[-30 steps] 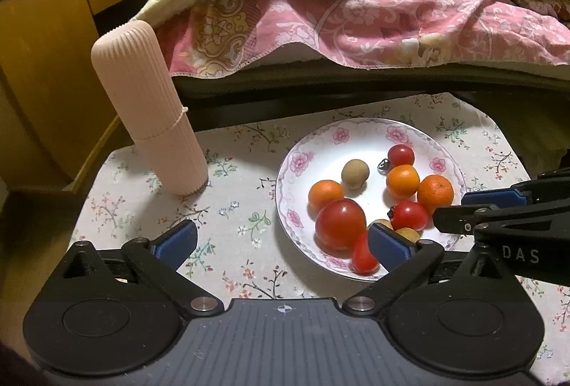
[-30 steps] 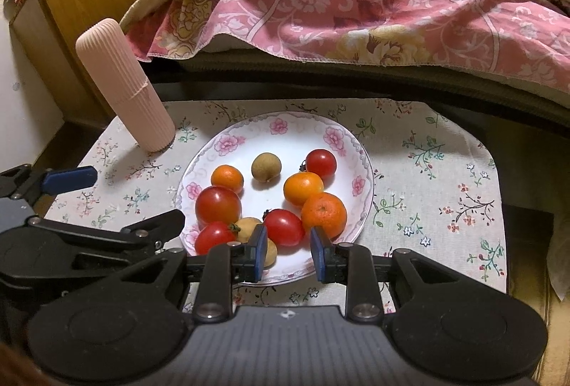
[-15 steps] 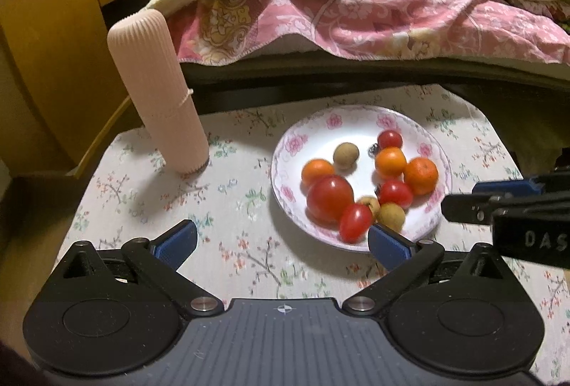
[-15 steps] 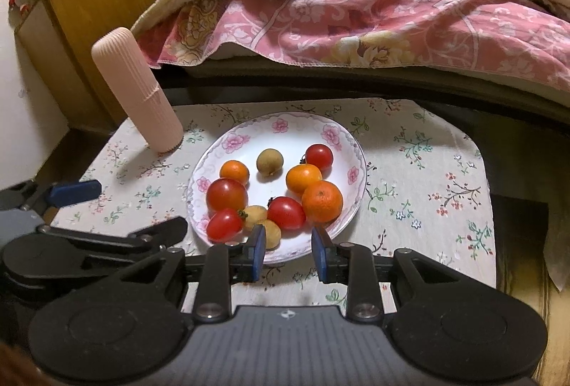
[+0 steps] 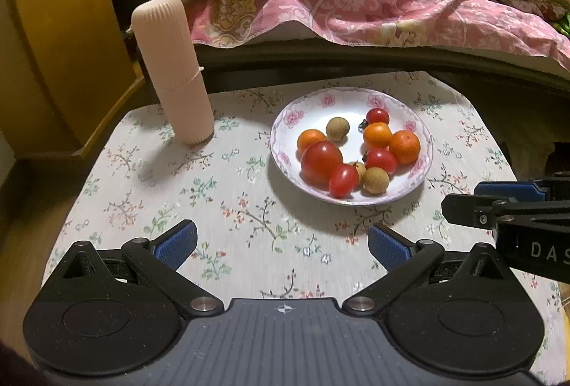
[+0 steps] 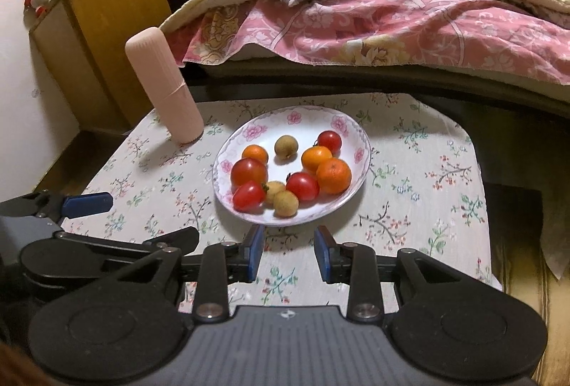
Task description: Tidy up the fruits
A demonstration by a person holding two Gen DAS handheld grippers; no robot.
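On the floral tablecloth (image 6: 409, 207), a plate (image 6: 322, 122) of fruit is seen ahead of two empty grippers.

At the left, a ribbed pink cylinder (image 5: 174, 72) is found upright near the plate, apart from it. The left gripper (image 5: 283, 245) is held above bare cloth with its jaws spread wide, nothing between them. In the plate, a large tomato (image 5: 320, 162), small tomatoes, oranges (image 5: 404, 146) and brown longans (image 5: 335, 129) are gathered, most touching one another. The right gripper (image 6: 289, 252) is positioned just short of the plate's near rim, jaws narrow and opening, nothing held.
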